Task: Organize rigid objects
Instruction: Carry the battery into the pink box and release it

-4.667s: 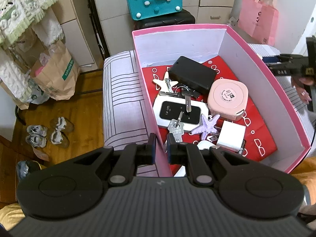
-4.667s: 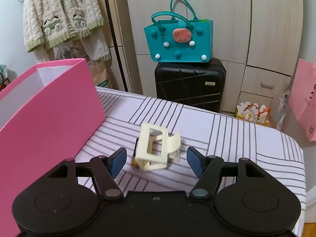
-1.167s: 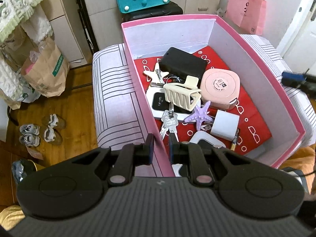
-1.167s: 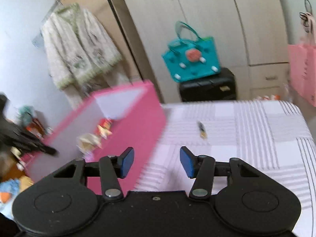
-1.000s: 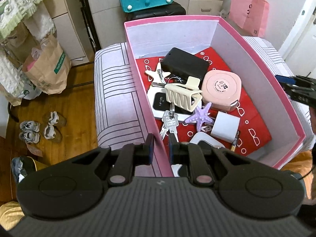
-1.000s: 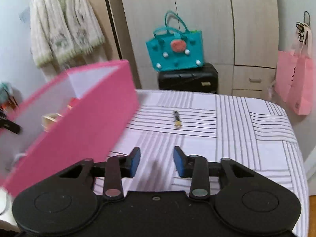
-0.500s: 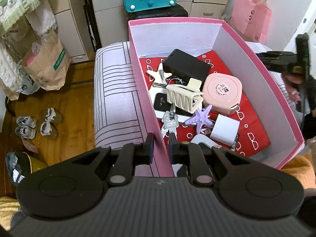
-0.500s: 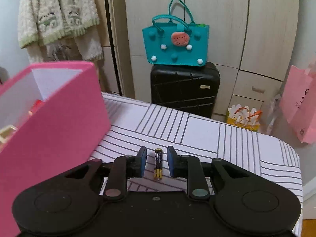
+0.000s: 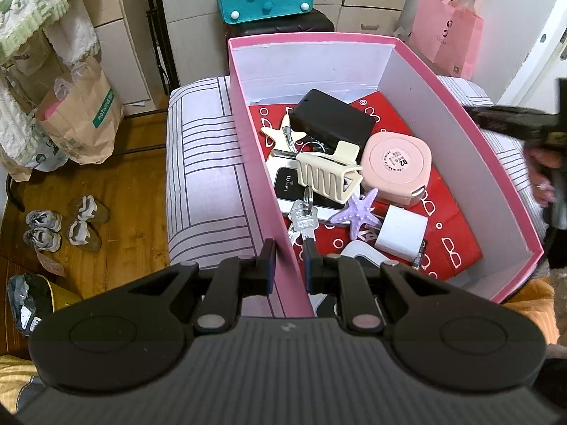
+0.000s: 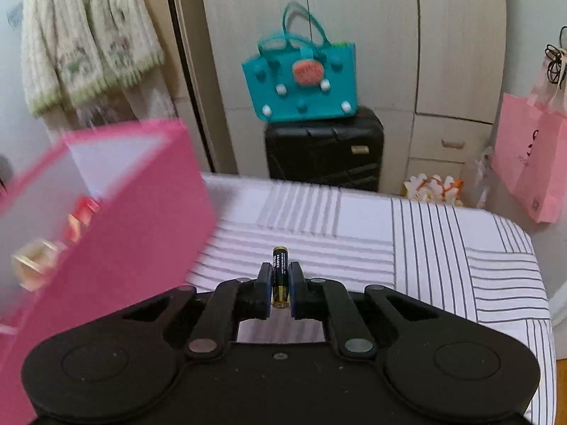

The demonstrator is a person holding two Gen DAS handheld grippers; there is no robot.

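Black-and-gold cylindrical battery (image 10: 280, 276), one in number, is pinched in the right claw (image 10: 280, 288) above the striped bed cover (image 10: 443, 244). One pink cardboard box (image 9: 443, 113) is gripped by its left wall in the left claw (image 9: 287, 265); one cream hair clip (image 9: 327, 173), two starfish-shaped pieces and one key bunch (image 9: 301, 217) are held inside.

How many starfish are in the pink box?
2. A cream starfish lies near the box's far left, partly under the black case. A purple starfish lies nearer, beside the white cube. More could be hidden underneath.
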